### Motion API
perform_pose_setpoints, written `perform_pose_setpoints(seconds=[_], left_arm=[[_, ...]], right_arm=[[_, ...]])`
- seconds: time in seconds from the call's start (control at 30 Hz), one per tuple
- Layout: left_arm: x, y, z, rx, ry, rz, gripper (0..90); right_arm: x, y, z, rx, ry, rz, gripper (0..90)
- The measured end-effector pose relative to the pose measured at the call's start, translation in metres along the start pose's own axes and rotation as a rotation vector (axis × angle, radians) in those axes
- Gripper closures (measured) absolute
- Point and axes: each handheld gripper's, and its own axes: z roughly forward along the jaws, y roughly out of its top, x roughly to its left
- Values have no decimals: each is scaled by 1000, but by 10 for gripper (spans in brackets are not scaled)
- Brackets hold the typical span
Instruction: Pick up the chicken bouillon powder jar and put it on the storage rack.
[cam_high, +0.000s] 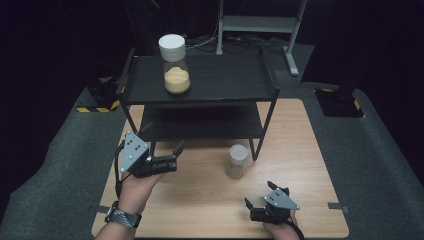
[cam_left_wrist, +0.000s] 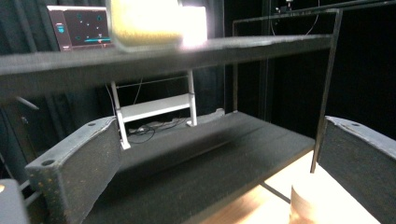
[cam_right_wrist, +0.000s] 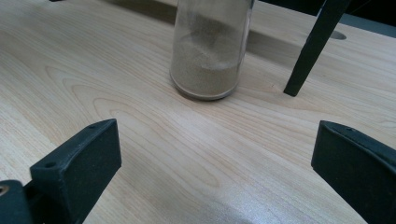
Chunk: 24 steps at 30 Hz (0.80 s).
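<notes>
- We have a small jar (cam_high: 237, 161) of brownish powder standing upright on the wooden counter (cam_high: 200, 200), just beside the front right leg of the black shelf rack (cam_high: 200, 102).
- Our right tool (cam_high: 260, 200) sits low near the counter's front edge, jaws spread wide and holding nothing. In the right gripper view the small jar (cam_right_wrist: 210, 51) stands straight ahead between the two jaws, a little way off, so the line of approach is forward and slightly left across the counter.
- Our left tool (cam_high: 167, 150) hovers in front of the rack's lower shelf, jaws also spread and empty; the jar lies off to its right.
- We judge the right tool the better placed: the jar's long axis is vertical, so a level, sideways grip around its body suits.
- A larger jar (cam_high: 175, 65) with a white lid and yellow powder stands on the top shelf, well apart from both tools.
</notes>
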Motion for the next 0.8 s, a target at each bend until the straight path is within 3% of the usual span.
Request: perform_pose_setpoints(seconds=[0.37, 0.8], left_arm=[[-5, -37, -11, 41, -8, -19, 4], [-13, -80, -17, 105, -12, -7, 4]], right_arm=[[1, 0, 0, 1, -2, -3, 6], [2, 1, 0, 3, -3, -9, 10]])
